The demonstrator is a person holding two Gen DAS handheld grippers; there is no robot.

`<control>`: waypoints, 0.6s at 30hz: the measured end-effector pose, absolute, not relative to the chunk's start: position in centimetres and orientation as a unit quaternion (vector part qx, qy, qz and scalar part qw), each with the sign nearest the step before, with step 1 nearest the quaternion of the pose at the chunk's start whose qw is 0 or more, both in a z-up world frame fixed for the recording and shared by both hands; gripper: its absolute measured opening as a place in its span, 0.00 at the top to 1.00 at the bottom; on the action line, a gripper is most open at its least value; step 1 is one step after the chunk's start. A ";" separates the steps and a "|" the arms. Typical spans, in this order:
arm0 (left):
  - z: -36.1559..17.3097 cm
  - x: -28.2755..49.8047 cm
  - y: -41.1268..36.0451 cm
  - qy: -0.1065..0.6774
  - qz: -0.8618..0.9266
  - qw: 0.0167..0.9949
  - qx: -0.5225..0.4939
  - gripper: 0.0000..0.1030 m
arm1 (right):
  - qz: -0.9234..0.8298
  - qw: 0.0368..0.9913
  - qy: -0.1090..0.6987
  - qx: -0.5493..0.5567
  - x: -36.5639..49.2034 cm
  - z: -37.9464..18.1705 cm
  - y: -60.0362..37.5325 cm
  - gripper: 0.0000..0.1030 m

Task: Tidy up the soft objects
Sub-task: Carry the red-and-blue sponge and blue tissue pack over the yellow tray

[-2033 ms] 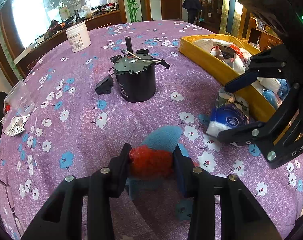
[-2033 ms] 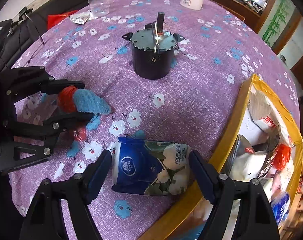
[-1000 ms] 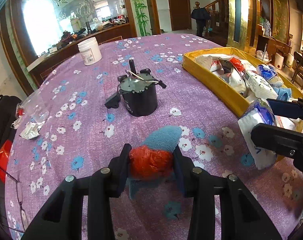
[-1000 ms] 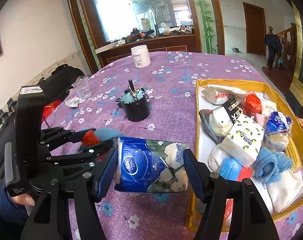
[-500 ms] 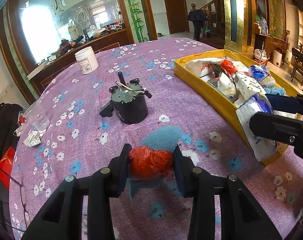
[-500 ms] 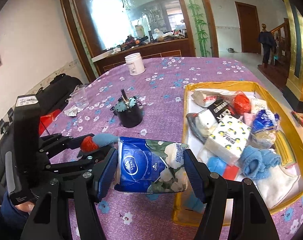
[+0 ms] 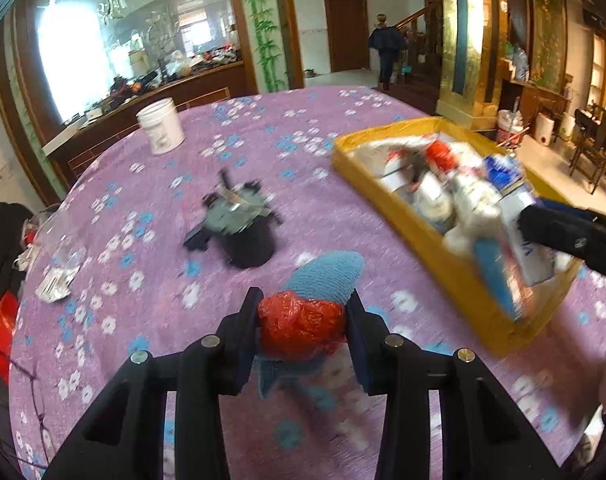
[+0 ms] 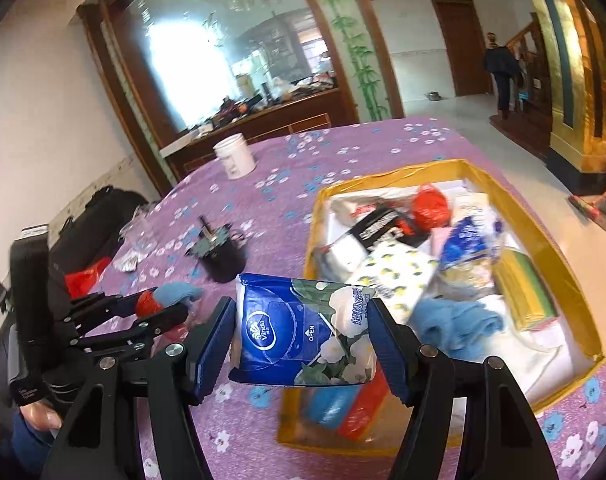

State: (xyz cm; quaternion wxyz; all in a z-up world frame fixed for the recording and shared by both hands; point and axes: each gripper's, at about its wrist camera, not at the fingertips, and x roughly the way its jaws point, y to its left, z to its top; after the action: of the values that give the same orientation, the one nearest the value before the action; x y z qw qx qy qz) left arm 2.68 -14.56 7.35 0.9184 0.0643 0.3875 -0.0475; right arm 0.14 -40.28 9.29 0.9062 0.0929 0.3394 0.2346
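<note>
We hold tissue pack (image 8: 303, 330) in right claw (image 8: 303, 336), above yellow tray's (image 8: 543, 240) 7 o'clock corner. Left claw (image 7: 303, 330) clamps red-and-blue sock bundle (image 7: 303, 320) over table (image 7: 263, 128). Risk: early release drops pack onto rim, slides off.

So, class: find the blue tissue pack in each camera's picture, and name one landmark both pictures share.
Left wrist view: blue tissue pack at far right, over the yellow box, in the right gripper.
Right wrist view: pack at bottom centre, clamped.
Shared landmark: white tub.
</note>
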 end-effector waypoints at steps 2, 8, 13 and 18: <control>7.9 3.0 -15.8 0.382 -0.063 0.920 0.063 0.63 | 0.221 0.908 0.340 0.104 0.5 9.3 -41.4 0.31; 8.6 4.6 -21.4 0.374 -0.112 0.918 0.071 0.63 | 0.185 0.914 0.339 0.126 1.7 9.3 -44.7 0.31; 8.1 5.8 -25.1 0.379 -0.137 0.912 0.081 0.63 | 0.157 0.916 0.342 0.140 3.0 9.0 -46.9 0.31; 7.2 7.0 -27.6 0.386 -0.146 0.907 0.084 0.63 | 0.140 0.917 0.345 0.144 4.5 8.8 -48.2 0.31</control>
State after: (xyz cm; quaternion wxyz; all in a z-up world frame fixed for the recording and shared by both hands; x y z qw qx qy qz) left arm 7.02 -27.56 7.22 0.9072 0.0837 0.3855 -0.1463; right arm 4.47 -48.18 8.84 0.9167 0.1438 0.3455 0.1402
